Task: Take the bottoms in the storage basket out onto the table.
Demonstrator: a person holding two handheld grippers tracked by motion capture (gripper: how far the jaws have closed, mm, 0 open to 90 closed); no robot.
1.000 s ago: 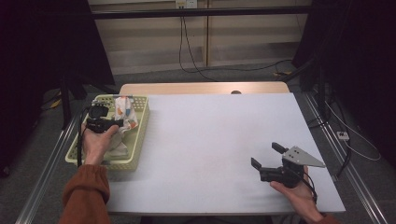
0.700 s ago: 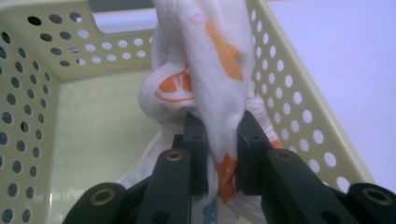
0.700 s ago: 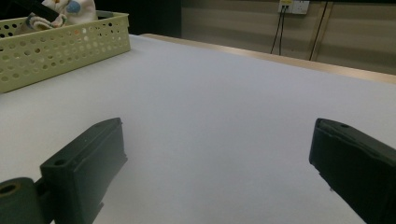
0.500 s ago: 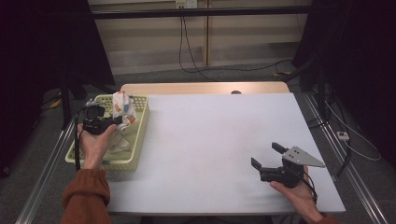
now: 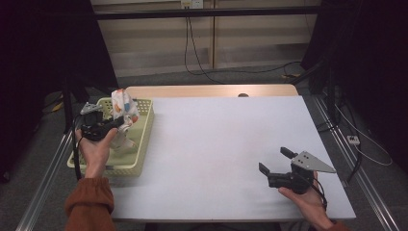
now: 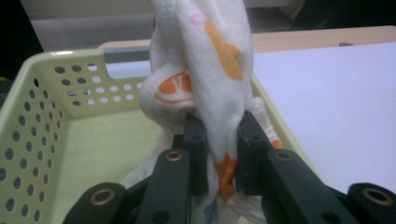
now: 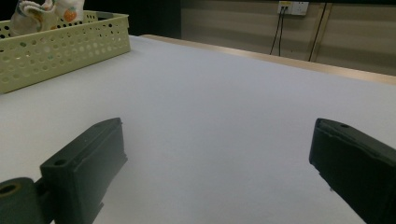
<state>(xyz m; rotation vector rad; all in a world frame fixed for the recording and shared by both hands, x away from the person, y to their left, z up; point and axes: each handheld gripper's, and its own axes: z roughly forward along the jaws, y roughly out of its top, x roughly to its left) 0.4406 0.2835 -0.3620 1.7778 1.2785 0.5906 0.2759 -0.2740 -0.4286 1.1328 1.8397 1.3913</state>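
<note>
A white cloth with orange prints hangs bunched above the pale yellow basket at the table's left edge. My left gripper is shut on the cloth, whose folds rise between the black jaws in the left gripper view, over the perforated basket. My right gripper rests low over the white table near its front right, jaws wide open with nothing between them. Far off in the right gripper view stand the basket and the cloth.
A wooden strip borders the table's far edge. Metal rails run along both sides of the table. Cables trail on the floor behind. White table surface spreads between the right gripper and the basket.
My left gripper has lifted the cloth up out of the basket and drawn slightly back toward the person. The right gripper has stayed put.
</note>
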